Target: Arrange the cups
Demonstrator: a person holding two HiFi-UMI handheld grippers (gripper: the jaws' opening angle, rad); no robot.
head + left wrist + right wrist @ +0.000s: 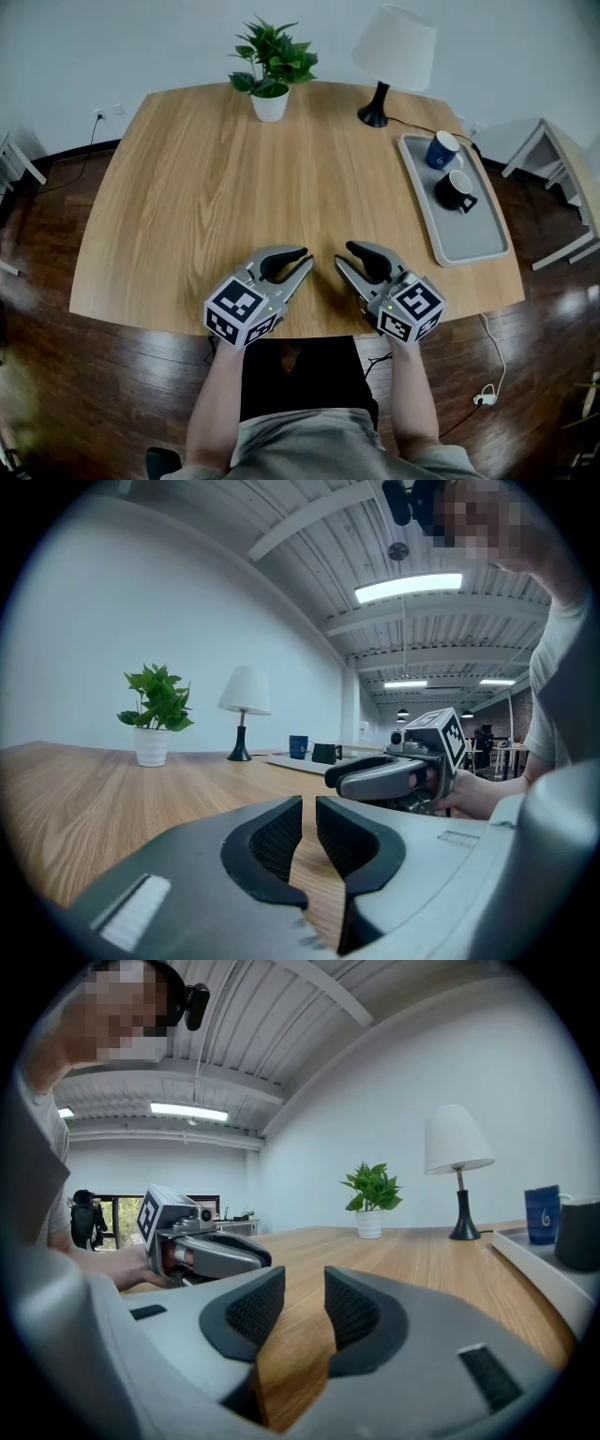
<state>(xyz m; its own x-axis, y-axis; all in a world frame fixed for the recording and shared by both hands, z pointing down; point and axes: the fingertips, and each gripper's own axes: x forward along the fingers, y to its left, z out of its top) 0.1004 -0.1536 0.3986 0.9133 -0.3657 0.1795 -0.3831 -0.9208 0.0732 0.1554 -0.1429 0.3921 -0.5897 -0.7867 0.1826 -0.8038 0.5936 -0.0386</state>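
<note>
You hold two claws side by side, resting at the near edge of the tabletop (234, 187). Your left claw (302, 260) has its jaws a narrow gap apart with nothing between them. Your right claw (343, 255) stands a little wider, also empty. Two cups sit on the one grey tray (469, 239) at the far right: a blue cup (442, 150) and, just beside it on your side, a black cup (456, 190). One plant (272, 66) and one lamp (392, 56) stand at the far edge, well apart from both claws.
</note>
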